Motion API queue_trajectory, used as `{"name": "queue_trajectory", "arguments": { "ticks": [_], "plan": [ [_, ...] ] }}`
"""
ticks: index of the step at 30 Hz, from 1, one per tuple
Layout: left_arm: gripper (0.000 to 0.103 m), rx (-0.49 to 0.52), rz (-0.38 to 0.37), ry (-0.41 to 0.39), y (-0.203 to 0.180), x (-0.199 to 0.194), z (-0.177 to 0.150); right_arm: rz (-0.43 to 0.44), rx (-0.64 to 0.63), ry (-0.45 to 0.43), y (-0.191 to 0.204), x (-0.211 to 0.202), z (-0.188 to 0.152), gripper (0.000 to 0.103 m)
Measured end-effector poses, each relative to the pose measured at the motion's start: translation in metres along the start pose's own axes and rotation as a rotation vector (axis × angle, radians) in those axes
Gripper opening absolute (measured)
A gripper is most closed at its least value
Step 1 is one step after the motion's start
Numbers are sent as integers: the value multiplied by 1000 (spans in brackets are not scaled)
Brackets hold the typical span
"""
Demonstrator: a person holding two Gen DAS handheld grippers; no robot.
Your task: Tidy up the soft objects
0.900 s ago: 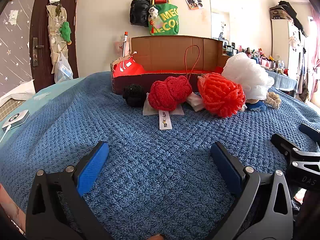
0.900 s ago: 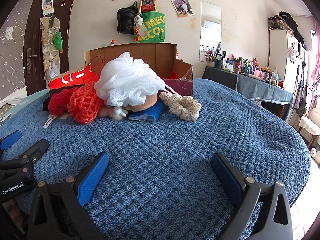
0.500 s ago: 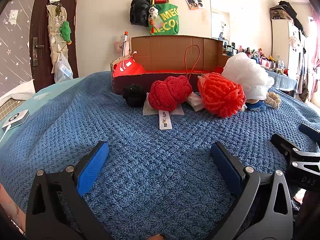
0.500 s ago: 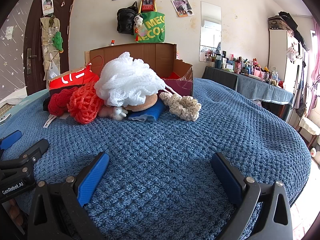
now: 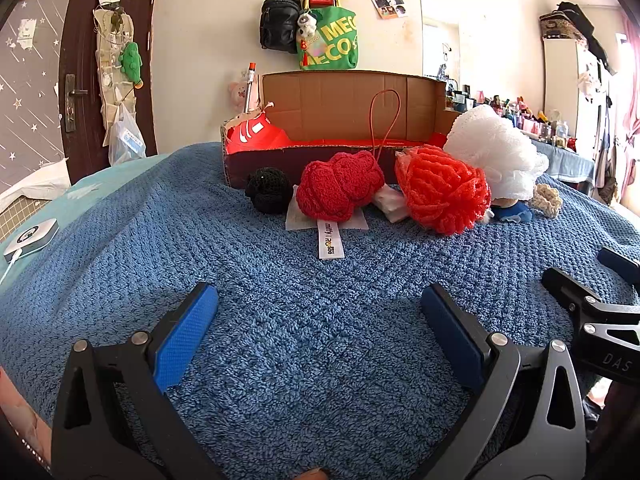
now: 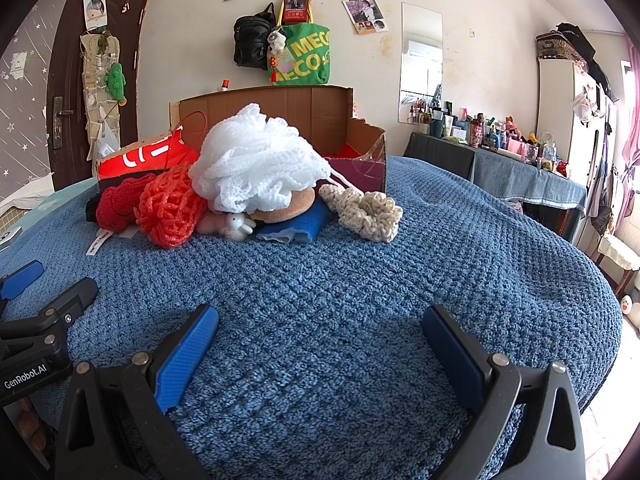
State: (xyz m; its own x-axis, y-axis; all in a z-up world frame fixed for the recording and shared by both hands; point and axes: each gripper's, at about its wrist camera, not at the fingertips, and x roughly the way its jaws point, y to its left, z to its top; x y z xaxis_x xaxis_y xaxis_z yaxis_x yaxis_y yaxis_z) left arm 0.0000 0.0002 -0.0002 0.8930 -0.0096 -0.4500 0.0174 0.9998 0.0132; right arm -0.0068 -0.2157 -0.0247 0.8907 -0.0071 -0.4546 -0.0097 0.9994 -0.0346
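Holding both tools low over the blue knitted blanket (image 5: 304, 344), we keep the left gripper (image 5: 318, 312) spread wide, its blue pads clear of everything, with only blanket between them. Our right gripper (image 6: 320, 332) stands just as wide and empty, and from each camera we see the other tool at the frame's edge.

Well ahead of us, the soft things lie in a loose row against the front of the open brown cardboard box (image 5: 352, 104). From the left view we see a small black crocheted ball (image 5: 268, 190), then a dark red knitted bundle (image 5: 340, 190) lying on white paper tags, then a bright orange-red chunky yarn ball (image 5: 444, 188). Beside it sits a fluffy white mesh bath puff (image 6: 256, 164), resting on a flat tan round sponge (image 6: 286, 206) and a folded blue cloth (image 6: 296, 226). A cream crocheted scrunchie (image 6: 368, 212) lies at the right end, just beside the blue cloth.
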Motion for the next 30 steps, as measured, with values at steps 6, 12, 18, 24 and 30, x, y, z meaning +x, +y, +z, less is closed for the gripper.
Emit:
{"name": "queue_trajectory", "arguments": {
  "ticks": [6,12,18,24,30],
  "plan": [
    [103,-1,0,1,0,0,0,0,0,0,0,0,0,103],
    [103,-1,-1,1,0,0,0,0,0,0,0,0,0,103],
    [103,-2,-1,2,0,0,0,0,0,1,0,0,0,103],
    [103,-3,-2,4,-2,2,-2,0,0,0,0,0,0,103],
    [103,-4,-2,4,-2,2,-2,0,0,0,0,0,0,103]
  ]
}}
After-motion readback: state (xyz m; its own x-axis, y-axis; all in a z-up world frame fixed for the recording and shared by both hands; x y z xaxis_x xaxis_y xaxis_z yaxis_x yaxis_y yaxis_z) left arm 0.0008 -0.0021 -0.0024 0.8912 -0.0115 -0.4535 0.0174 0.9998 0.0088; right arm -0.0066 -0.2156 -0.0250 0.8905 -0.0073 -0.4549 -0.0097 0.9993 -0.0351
